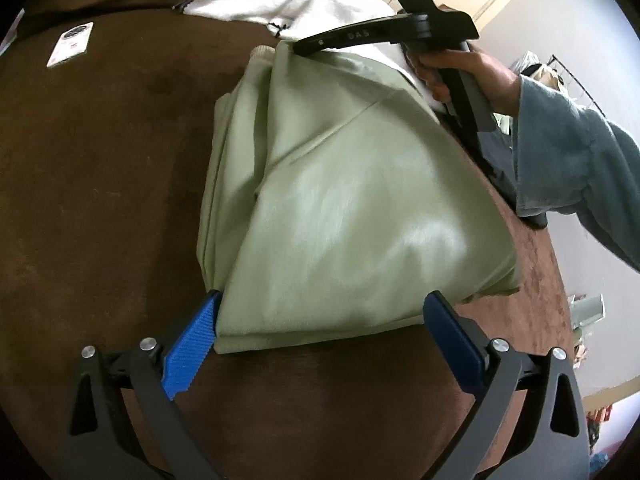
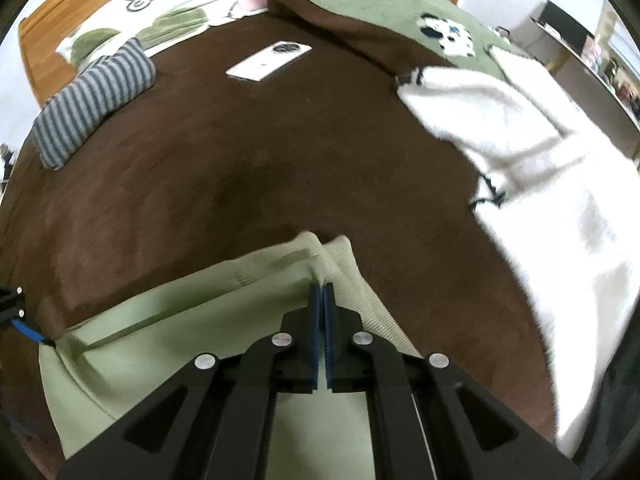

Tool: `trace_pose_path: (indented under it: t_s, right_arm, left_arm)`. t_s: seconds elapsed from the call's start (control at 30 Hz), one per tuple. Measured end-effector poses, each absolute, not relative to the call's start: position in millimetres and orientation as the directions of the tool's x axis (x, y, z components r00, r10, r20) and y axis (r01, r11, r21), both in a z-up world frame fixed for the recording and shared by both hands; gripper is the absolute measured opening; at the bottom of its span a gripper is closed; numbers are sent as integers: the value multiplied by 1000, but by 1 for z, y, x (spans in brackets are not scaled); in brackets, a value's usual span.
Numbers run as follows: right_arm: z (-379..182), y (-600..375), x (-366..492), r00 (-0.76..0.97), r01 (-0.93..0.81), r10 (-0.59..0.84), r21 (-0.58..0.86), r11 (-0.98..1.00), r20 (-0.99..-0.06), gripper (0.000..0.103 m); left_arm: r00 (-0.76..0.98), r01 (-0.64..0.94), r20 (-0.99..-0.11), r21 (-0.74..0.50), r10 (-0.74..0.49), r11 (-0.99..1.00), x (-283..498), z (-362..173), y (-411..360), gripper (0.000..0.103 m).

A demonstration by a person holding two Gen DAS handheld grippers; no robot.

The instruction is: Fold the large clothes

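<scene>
While clamped tight by the right gripper (image 2: 321, 286), rises as a thin pinched ridge near the ribbed hem (image 2: 352, 276) of the pale green garment (image 2: 180, 340), with nothing but cloth between the blue pads (image 2: 316, 320). Lies folded into a thick bundle on the brown blanket (image 2: 240, 168), toward its near edge. From the left wrist, shows a hand (image 1: 460, 72) in a blue sleeve (image 1: 580, 168) holding that gripper down at the far end of the bundle. Shows the left gripper (image 1: 326, 296) released, jaws spread wide across the bundle's near end, one blue pad touching the cloth at its corner, the other just beside the near fold, gripping nothing. Farther back on the blanket, has a white phone (image 2: 268, 60) lying flat, well apart from the garment, and to its left a grey striped roll (image 2: 92, 108). Off to the right, has a white fleece throw (image 2: 520, 140) near the garment, and behind that a green cover (image 2: 380, 12) with panda patches.
</scene>
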State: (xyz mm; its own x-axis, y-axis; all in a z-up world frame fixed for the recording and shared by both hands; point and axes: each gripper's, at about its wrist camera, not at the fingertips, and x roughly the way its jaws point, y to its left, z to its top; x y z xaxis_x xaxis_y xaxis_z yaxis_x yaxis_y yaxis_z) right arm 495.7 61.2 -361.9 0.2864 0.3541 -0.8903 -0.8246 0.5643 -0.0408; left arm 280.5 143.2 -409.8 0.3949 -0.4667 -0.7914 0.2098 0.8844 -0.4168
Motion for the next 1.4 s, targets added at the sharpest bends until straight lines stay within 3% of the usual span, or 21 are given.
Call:
trace_pose_path:
  t_s: [0.4,0.47,0.5,0.53,0.6,0.83,1.03,1.23,1.4]
  right_arm:
    - [-382,58,494,293,-806,339,-41,590,-894,7]
    - [-380,59,492,313,-806,337,-61,589,-888,21]
    - [-375,58,491,342,-796,331,-84,600,-879,46]
    - [-370,56,490,366,-784,331,-97,613,-870,77]
    - [-353,47,488,411,-760,369,-90,644,-834,91]
    - [-300,10,474,434,-721,421,-28,692,-797,97]
    - [-273,-34,443,438,-675,433,29,737,-788,97]
    - [-286,-78,419,414,-582,384,84,809,-825,97]
    - [-321,-121,398,368,-423,400,232,876,-840,97]
  left_arm:
    - [392,224,-806,-383,-443,896,281,-418,135,96]
    - [393,215,-804,-391,-446,895,282,-416,136,96]
    - [397,205,-798,-404,-453,891,282,-413,137,96]
    - [404,189,-787,-428,-467,884,284,-411,141,96]
    - [416,173,-774,-448,-478,877,281,-400,146,96]
    - [475,127,-771,-418,-425,899,281,-346,170,96]
    - [473,152,-762,-423,-441,893,304,-330,172,96]
    - [463,174,-758,-430,-459,886,338,-338,167,96]
    - [407,186,-781,-437,-474,880,369,-372,161,96]
